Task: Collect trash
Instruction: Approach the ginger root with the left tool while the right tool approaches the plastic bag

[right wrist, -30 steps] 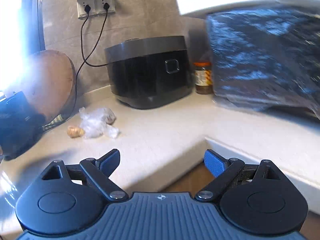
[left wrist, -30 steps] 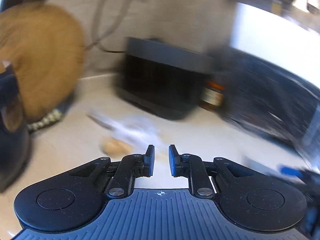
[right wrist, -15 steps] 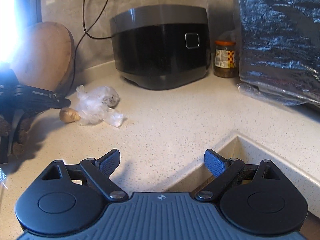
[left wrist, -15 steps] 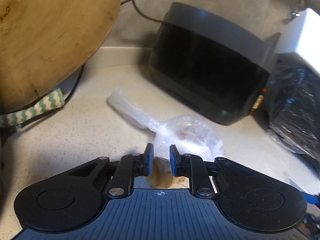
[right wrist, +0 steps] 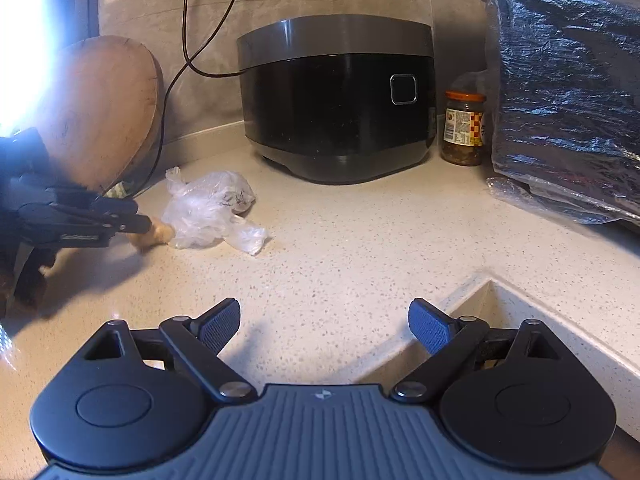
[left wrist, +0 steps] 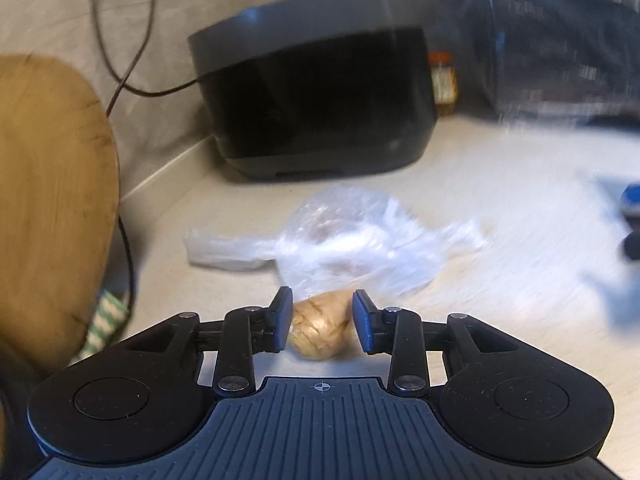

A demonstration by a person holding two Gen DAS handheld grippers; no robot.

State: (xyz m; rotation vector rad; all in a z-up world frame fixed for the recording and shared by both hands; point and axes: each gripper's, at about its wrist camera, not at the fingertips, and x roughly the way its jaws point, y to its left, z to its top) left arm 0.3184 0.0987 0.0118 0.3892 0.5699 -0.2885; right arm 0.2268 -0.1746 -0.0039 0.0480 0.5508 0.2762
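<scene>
- The left gripper (left wrist: 320, 326) sat low over the counter (right wrist: 360, 248), its jaws opening around a tan lump (left wrist: 320, 330) of what looked like ginger; the pads did not appear to press on it.
- The lump lay on the counter, touching a crumpled clear plastic bag (left wrist: 352, 248) just beyond it, in front of the black cooker (right wrist: 340, 96) and beside the wooden board (right wrist: 100, 108).
- The right gripper (right wrist: 324, 326) hung wide and empty near the counter's edge, well apart from the trash.
- Judged step: lining up the first pick, the lump framed between the jaws.
- Next, by this reading, the jaws would need to close squarely on the lump without catching the bag, then lift.
</scene>
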